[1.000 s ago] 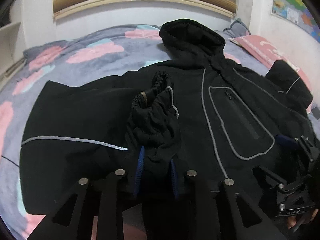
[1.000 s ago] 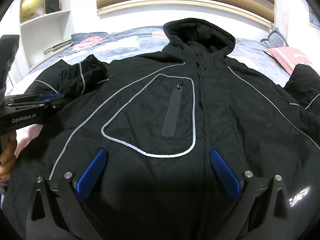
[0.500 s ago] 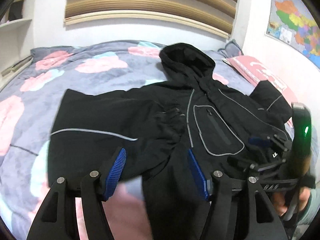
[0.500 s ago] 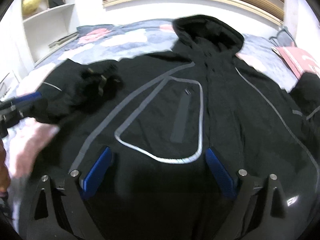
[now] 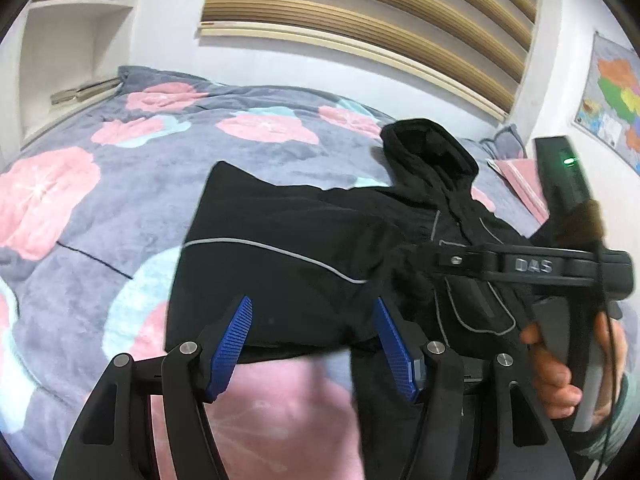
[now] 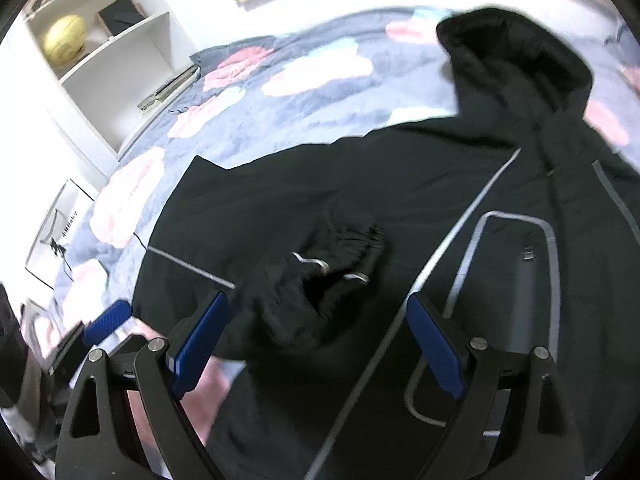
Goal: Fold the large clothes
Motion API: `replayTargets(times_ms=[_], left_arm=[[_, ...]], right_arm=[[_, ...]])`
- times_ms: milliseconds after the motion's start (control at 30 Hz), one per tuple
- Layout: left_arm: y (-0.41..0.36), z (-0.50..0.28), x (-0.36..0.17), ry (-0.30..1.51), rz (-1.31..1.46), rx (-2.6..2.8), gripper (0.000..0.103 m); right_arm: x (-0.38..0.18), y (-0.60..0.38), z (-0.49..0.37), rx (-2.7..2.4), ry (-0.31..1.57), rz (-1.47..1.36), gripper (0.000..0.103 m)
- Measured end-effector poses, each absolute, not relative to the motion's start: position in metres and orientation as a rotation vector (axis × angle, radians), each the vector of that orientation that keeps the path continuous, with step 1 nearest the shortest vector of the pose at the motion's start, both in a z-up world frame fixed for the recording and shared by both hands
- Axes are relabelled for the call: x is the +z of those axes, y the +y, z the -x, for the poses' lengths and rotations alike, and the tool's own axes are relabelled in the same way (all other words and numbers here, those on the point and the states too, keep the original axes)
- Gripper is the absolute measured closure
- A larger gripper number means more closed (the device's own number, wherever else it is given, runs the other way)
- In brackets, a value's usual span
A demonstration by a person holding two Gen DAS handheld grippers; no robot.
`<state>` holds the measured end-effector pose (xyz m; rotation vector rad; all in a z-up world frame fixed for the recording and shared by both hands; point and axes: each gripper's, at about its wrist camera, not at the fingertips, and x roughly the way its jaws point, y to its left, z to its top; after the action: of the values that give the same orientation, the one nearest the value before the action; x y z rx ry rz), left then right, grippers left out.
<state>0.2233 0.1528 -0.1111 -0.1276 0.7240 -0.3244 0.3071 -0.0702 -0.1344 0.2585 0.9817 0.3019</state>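
At the far left stands a white shelf unit (image 6: 120,80) with square, flat-sided compartments; a round yellowish ball (image 6: 64,40) sits in an upper one, next to a dark flat rectangle too blurred to identify. Beside the shelves lies the bed (image 5: 100,168), covered in a soft, fleecy grey blanket printed with rounded pink and pale-blue blotches. Behind it, on the wall, is a headboard (image 5: 360,12) of ribbed, tan wooden slats.

The black hooded jacket (image 5: 288,272) lies spread front-up across the blanket. Its cloth is matte and slightly crinkled, edged with thin silver-grey piping that traces the shoulder seam and loops around a chest pocket with a straight zip. The sleeve (image 6: 320,280) is folded inward over the body, its gathered, elastic cuff bunched on the chest. The hood (image 5: 428,148) lies thick and rounded toward the headboard.

The left tool (image 5: 316,344) hovers over the jacket's lower edge, its ridged blue pads standing apart with nothing between them. The right tool (image 6: 316,344) hangs above the folded sleeve, its jaws wide but closing, with no cloth pinched. In the left wrist view a hand (image 5: 560,368) grips the right tool's black, hard plastic handle.

At the far right a colourful map (image 5: 612,96) hangs on the white wall.
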Motion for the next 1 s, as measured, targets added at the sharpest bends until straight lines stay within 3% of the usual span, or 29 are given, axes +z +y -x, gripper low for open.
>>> replayTargets(times_ms=[133, 167, 267, 400, 1000], left_arm=[[0.16, -0.226, -0.11, 0.721, 0.144, -0.314, 0.038], [0.161, -0.227, -0.111, 0.722, 0.144, -0.313, 0.038], [0.161, -0.228, -0.111, 0.724, 0.131, -0.302, 0.038], [0.159, -0.228, -0.11, 0.729, 0.123, -0.3, 0.038], [0.076, -0.231, -0.052, 0.684, 0.015, -0.357, 0.038]], right_arm=[[-0.156, -0.063, -0.331, 0.282, 1.06, -0.328, 0.011], [-0.16, -0.062, -0.335, 0.282, 1.065, -0.34, 0.015], [-0.165, -0.056, -0.341, 0.319, 1.059, -0.351, 0.048], [-0.151, -0.05, -0.334, 0.328, 0.995, -0.268, 0.062], [-0.065, -0.164, -0.273, 0.156, 0.782, -0.199, 0.068]])
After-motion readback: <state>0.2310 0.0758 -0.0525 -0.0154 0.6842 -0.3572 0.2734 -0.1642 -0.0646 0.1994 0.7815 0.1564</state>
